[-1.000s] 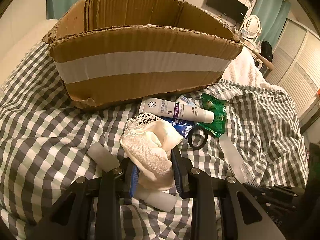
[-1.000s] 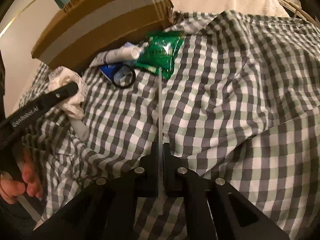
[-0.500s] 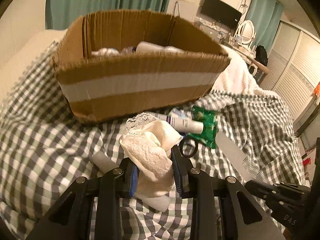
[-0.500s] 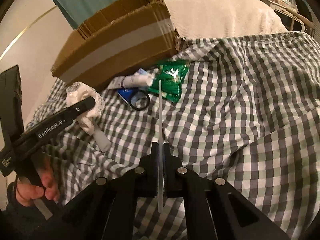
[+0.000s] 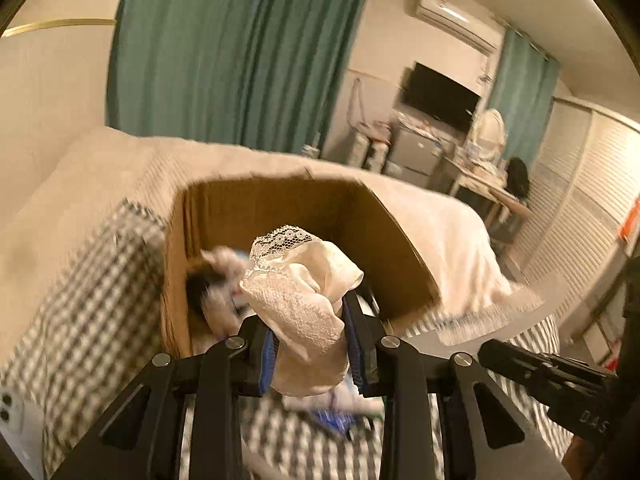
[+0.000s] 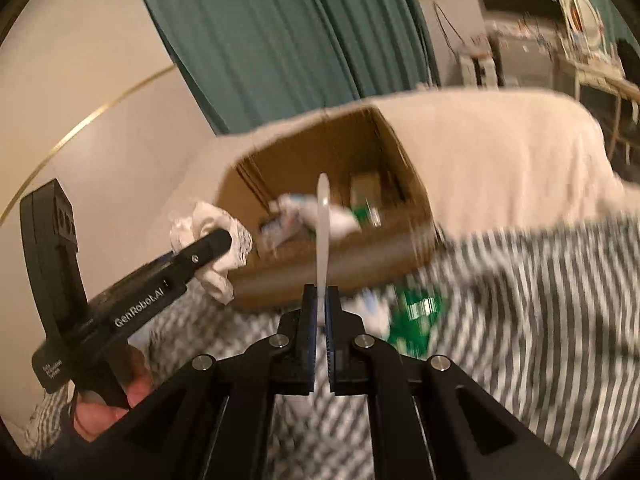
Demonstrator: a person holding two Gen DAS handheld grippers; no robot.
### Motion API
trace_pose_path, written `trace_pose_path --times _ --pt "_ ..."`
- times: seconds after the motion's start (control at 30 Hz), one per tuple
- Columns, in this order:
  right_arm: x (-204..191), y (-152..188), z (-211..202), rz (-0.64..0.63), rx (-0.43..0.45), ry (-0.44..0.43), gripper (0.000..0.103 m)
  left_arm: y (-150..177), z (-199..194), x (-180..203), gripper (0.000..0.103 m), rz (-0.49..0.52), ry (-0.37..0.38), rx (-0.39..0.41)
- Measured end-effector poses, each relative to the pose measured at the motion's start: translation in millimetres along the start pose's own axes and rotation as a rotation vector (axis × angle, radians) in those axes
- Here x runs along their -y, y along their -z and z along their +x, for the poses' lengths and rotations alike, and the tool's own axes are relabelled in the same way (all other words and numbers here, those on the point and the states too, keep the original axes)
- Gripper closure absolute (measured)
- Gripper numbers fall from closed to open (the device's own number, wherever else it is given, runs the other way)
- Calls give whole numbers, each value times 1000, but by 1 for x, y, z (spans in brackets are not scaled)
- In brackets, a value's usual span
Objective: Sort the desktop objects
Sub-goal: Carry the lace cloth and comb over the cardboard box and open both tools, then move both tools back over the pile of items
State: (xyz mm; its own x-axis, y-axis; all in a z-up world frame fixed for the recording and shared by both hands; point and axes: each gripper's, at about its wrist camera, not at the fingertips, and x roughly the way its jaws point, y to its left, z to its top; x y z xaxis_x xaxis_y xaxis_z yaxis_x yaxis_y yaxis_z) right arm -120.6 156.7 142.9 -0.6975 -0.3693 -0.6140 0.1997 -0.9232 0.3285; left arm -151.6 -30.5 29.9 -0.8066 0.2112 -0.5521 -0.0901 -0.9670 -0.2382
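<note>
- Box [image 5: 400, 248]: open-topped cardboard, sits on the bed on the checked cover [image 5: 88, 288]; near rim ragged, inner walls bare brown in both wrist views.
- We see loose items lying in the box bottom; blur hides what they are.
- Room above the box mouth is free; curtain [image 5: 240, 56] and wall stand well behind it.
- Left claw [image 5: 310, 344] is clamped on a cream lace-edged cloth [image 5: 304, 284], pads pressing both sides. The cloth bunches up out of the jaws and hangs a bit below them.
- In the right wrist view that cloth [image 6: 212, 240] sits just left of the box's near left corner, above the bed.
- Right claw [image 6: 320, 320] is fully closed on a thin translucent white comb [image 6: 322, 232], held edge-on and sticking straight forward, tip over the box opening.
- Green packet [image 6: 416, 312] and a white tube lie on the checked cover just in front of the box's near wall, under the comb line.
- White phone [image 5: 16, 416] lies at the far left edge of the cover.
- A hand [image 6: 116, 396] grips the left tool's handle.
</note>
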Motion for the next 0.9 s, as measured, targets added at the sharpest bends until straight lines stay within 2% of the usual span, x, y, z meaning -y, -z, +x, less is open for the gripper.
trace_pose_path --times 0.07,0.17,0.27,0.33,0.4,0.43,0.47,0.5,0.57,0.73,0.9 --pt "-8 -25 14 -20 24 1 100 -18 18 -11 73 -31 -26 9" --pt "-13 -54 35 -32 51 5 100 -27 47 -25 73 -65 -43 -9" --pt "-8 -68 70 -11 14 13 100 -20 80 -39 73 -68 -67 -81" --pt "1 -68 90 28 -9 21 100 -10 92 -47 70 -73 -45 -120" --pt "9 -67 102 52 -31 40 96 -3 97 -51 47 -63 -35 -130" --pt "13 -66 105 65 -32 46 93 -2 96 -51 22 -59 -50 -124" --pt "16 -66 105 73 -25 45 89 -1 92 -51 7 -58 -68 -103" --pt "17 -65 104 77 -20 45 86 -1 85 -51 5 -57 -69 -72" --pt "18 -64 95 78 -1 57 71 -1 71 -46 4 -43 -54 -39" --pt "16 -53 56 23 62 94 67 11 32 -33 0 -13 -66 7" --pt "22 -15 10 -65 91 211 56 43 7 -18 0 2 -68 -52"
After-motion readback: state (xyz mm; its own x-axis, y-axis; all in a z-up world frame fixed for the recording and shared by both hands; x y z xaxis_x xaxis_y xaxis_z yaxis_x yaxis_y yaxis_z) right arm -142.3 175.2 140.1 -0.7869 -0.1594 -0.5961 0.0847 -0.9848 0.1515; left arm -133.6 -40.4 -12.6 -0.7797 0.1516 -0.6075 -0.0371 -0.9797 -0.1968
